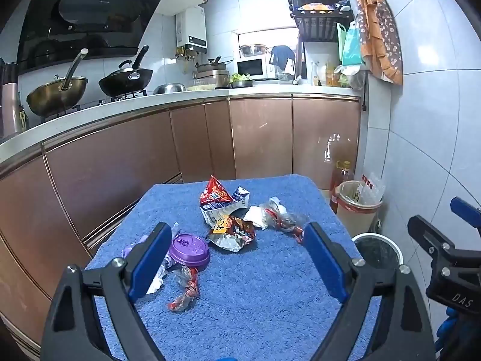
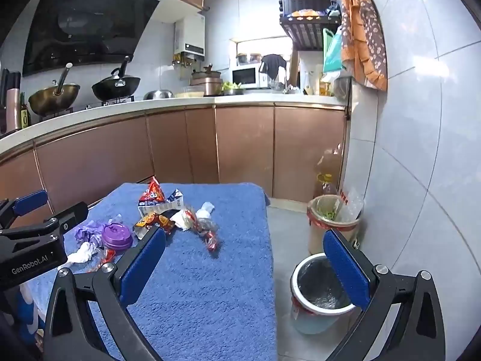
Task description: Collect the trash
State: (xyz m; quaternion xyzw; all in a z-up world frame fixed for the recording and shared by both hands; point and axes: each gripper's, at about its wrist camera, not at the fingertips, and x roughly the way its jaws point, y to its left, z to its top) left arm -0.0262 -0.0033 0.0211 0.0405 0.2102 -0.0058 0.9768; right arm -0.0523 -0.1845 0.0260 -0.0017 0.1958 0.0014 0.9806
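Trash lies on a blue towel (image 1: pixel 255 285) (image 2: pixel 210 285): a purple lid (image 1: pixel 188 251) (image 2: pixel 116 234), a red snack bag (image 1: pixel 215 194) (image 2: pixel 152 194), a crumpled carton (image 1: pixel 237 201), foil wrappers (image 1: pixel 233 233) (image 2: pixel 153 221), white tissue (image 1: pixel 255 215) (image 2: pixel 206 209) and clear red-printed wrappers (image 1: pixel 185 293) (image 2: pixel 207 231). My left gripper (image 1: pixel 237 255) is open and empty, low over the towel's near part. My right gripper (image 2: pixel 245 258) is open and empty over the towel's right edge. A white-rimmed lined bin (image 2: pixel 320 288) (image 1: pixel 377 248) stands on the floor to the right.
A second, tan bin (image 2: pixel 330 219) (image 1: pixel 356 204) with rubbish and an oil bottle (image 2: pixel 324 180) stand by the tiled wall. Copper cabinets (image 1: pixel 180 150) and a counter with woks run along the left and back. Each gripper shows at the edge of the other's view.
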